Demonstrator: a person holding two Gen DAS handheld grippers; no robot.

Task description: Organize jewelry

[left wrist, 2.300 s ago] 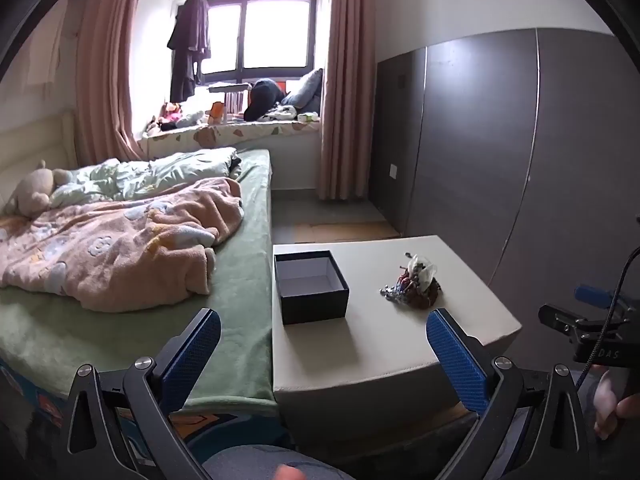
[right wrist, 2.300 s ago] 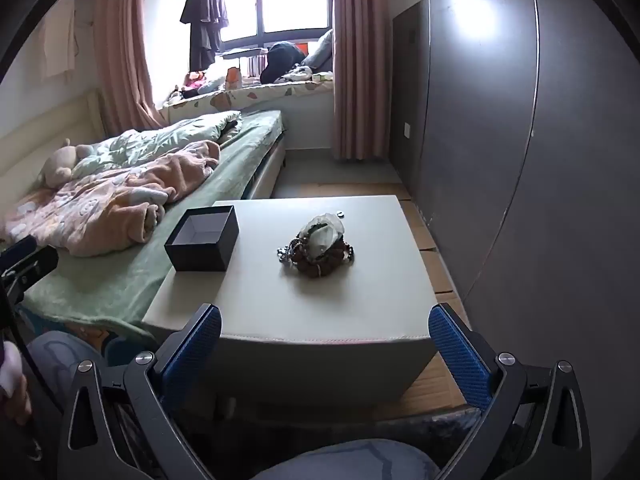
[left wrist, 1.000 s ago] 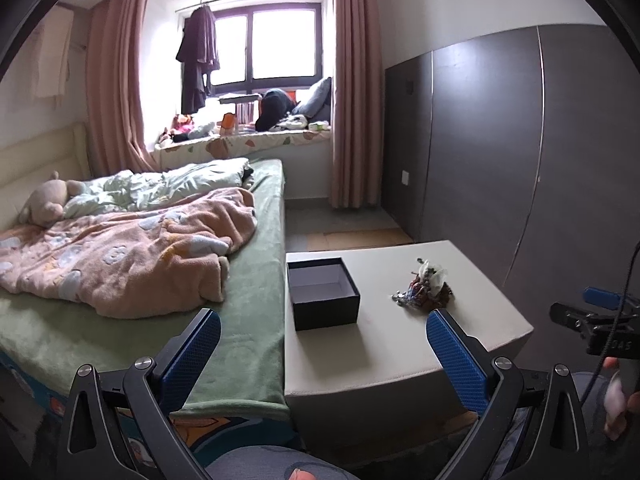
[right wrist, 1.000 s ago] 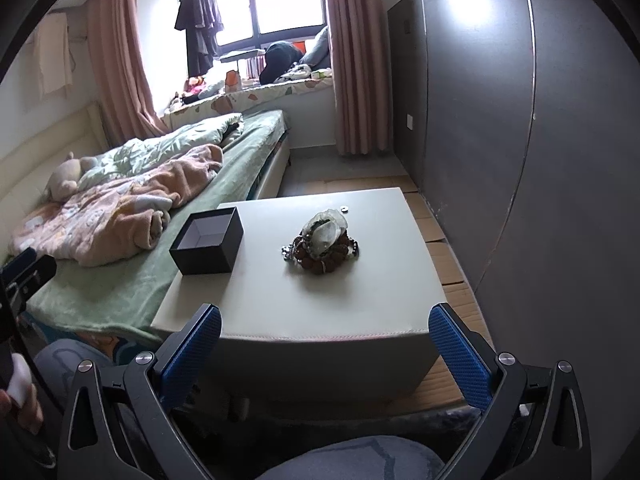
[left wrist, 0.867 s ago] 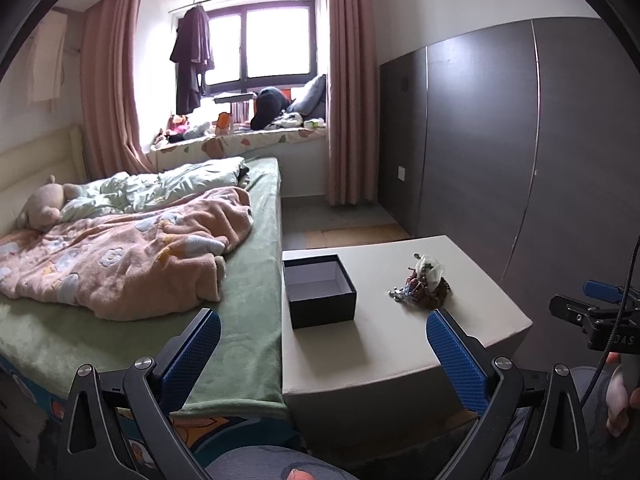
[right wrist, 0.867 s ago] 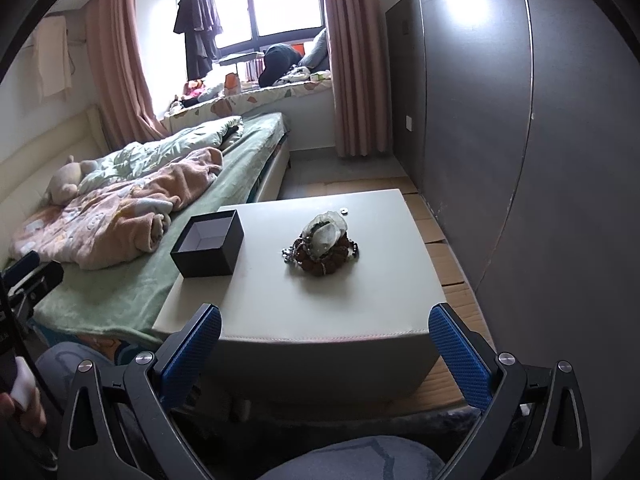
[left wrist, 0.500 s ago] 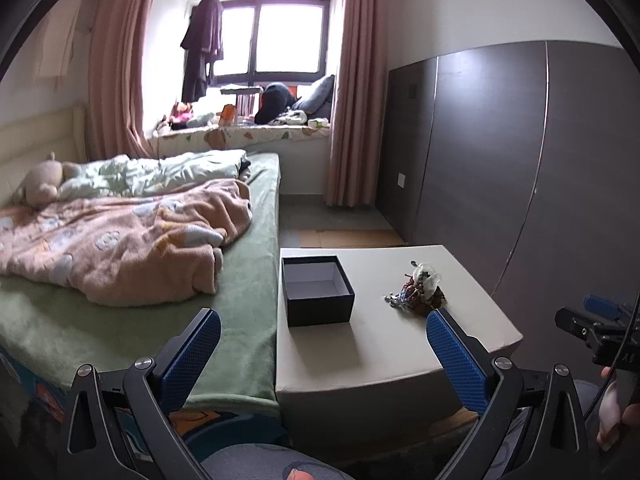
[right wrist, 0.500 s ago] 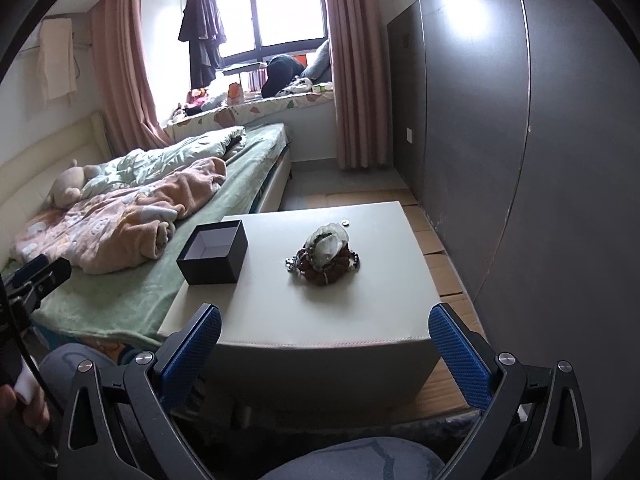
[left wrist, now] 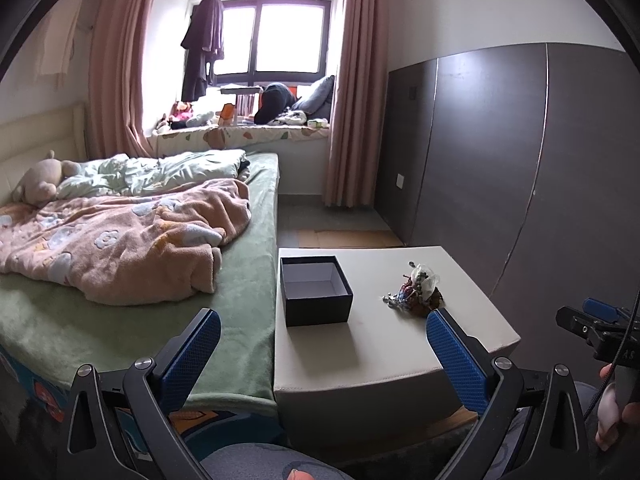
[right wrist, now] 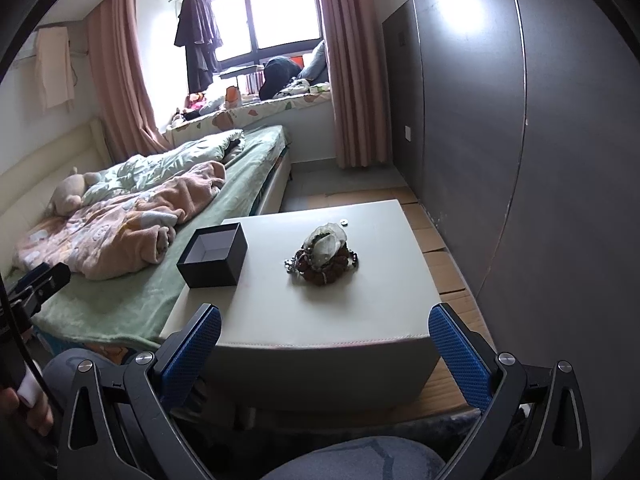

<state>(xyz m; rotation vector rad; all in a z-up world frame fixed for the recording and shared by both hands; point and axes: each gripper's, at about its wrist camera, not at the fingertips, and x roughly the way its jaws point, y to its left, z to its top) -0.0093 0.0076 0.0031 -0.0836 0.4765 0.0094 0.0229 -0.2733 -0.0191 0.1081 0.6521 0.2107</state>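
Both views have pulled back slightly; with fingers (right wrist: 460,344) spread empty, you should approach the jewelry pile (right wrist: 323,254) slowly, then the box (right wrist: 214,256).

Bed (left wrist: 248,320) beneath bright window (left wrist: 276,40), dark wardrobe (left wrist: 520,160).

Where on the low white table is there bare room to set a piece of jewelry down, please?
The table is bare along its near edge, in front of the black box and the jewelry pile, and in the strip between them. The far right corner is mostly bare, apart from one small round item. The box fills the far left corner beside the bed.
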